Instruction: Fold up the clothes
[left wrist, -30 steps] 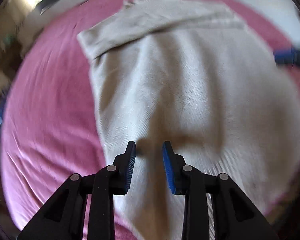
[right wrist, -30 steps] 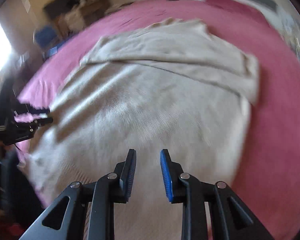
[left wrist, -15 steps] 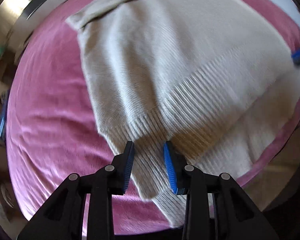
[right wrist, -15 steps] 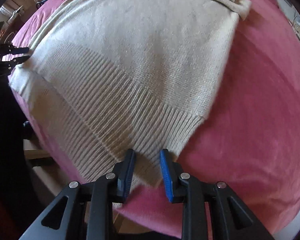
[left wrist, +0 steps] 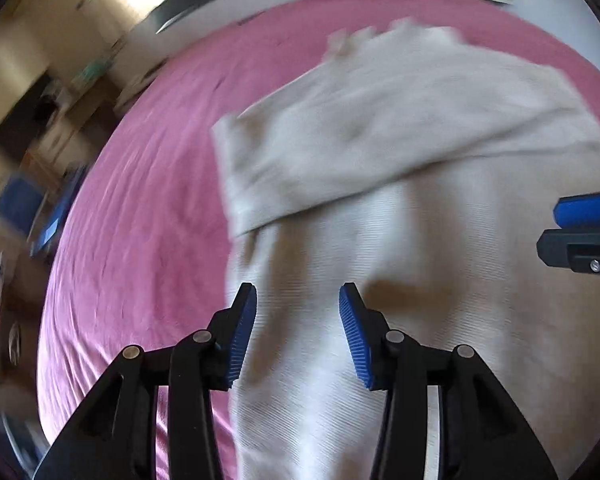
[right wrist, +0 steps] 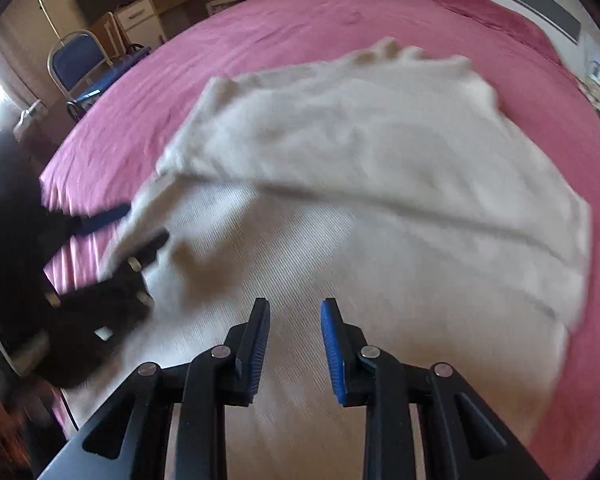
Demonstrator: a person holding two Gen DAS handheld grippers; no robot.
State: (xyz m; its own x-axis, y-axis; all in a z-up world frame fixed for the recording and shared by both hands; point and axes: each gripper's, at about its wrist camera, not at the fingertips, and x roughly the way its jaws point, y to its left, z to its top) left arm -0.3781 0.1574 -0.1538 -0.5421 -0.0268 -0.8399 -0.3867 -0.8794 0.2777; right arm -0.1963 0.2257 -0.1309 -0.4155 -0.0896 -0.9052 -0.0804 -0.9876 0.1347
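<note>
Left gripper [left wrist: 297, 320], right gripper [right wrist: 295, 334]: black angular linkage arms, silver rivets, blue ribbed jaws.

Cream sweater [left wrist: 400, 184], fine ribbed knit, lies on a plain magenta-pink bedspread [left wrist: 148, 184]; a deeper pink pillow [right wrist: 496, 12] sits at the bed's far edge. Left gripper [left wrist: 298, 320] and right gripper [right wrist: 294, 336]: black bodies, bright blue ridged pads. Blue-seated chair [right wrist: 78, 60] with metal frame beyond the bed's left edge
</note>
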